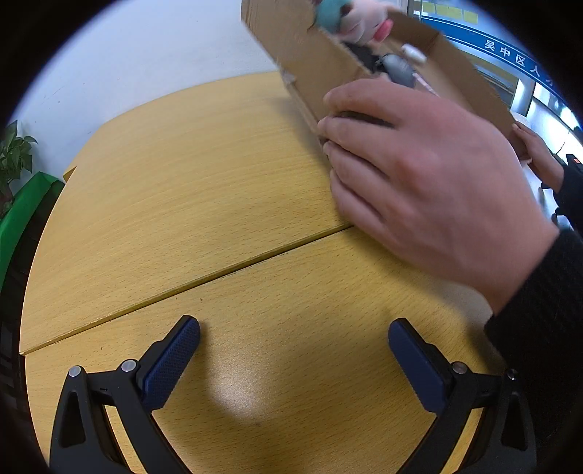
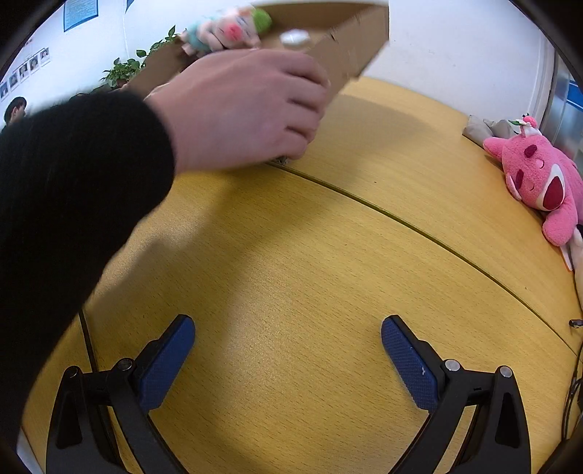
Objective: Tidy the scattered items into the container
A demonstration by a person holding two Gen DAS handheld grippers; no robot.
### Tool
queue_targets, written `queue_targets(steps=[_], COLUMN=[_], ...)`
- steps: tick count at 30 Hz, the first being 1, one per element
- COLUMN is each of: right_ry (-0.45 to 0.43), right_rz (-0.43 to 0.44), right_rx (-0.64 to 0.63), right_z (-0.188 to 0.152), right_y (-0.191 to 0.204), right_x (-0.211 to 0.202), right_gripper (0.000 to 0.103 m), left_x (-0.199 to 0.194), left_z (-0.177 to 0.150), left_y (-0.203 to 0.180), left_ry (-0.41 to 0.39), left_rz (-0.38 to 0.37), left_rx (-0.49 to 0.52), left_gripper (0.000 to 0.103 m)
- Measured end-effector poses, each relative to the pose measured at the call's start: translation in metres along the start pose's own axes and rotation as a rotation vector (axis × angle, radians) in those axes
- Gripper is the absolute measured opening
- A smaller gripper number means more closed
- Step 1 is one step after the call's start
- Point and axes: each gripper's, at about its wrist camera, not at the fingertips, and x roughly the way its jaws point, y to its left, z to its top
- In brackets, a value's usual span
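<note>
A brown cardboard box [image 1: 320, 62] is tilted above the far side of the wooden table [image 1: 182, 189], held by a person's bare hand [image 1: 430, 182] in a black sleeve. Inside it I see a blurred plush toy [image 1: 349, 18], a grey object [image 1: 399, 67] and a white piece [image 1: 413, 53]. The right wrist view shows the same box [image 2: 349, 43], hand [image 2: 247, 109] and plush toy [image 2: 226, 29]. My left gripper [image 1: 293, 350] and right gripper [image 2: 288, 350] are both open over bare tabletop, nothing between their blue pads.
A pink plush bear [image 2: 539, 178] lies at the table's right edge beside a grey cloth [image 2: 484, 129]. A green bin [image 1: 25, 211] and potted plant [image 1: 14, 156] stand off the left edge. A second hand [image 1: 535, 153] holds the box's far side. A seam [image 2: 400, 218] crosses the table.
</note>
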Motion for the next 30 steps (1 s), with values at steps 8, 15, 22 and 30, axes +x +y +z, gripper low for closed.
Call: queue_targets(steps=[8,15,22,30], right_ry=[0.000,0.000,0.001,0.001], right_rz=[0.000,0.000,0.000,0.005], right_rx=[0.000,0.000,0.000,-0.006], right_z=[0.0001,0.0004,0.0014,0.0010], right_y=[-0.0001,0.0001,-0.0004,-0.0004], right_x=[-0.0002,-0.0003,-0.0002,-0.0011], right_gripper=[0.103,0.103,0.103,0.103], left_x=[0.0004,0.0000,-0.0048,-0.0056], left_z=[0.0013,0.0009,-0.0022,-0.0028], left_y=[-0.0007,-0.0009,-0.0050,-0.0054], left_ry=[0.000,0.000,-0.001,-0.001], left_rz=[0.001,0.001,0.037,0.037], left_rx=[0.000,0.000,-0.049,-0.049], left_gripper=[0.103,0.103,0.103,0.103])
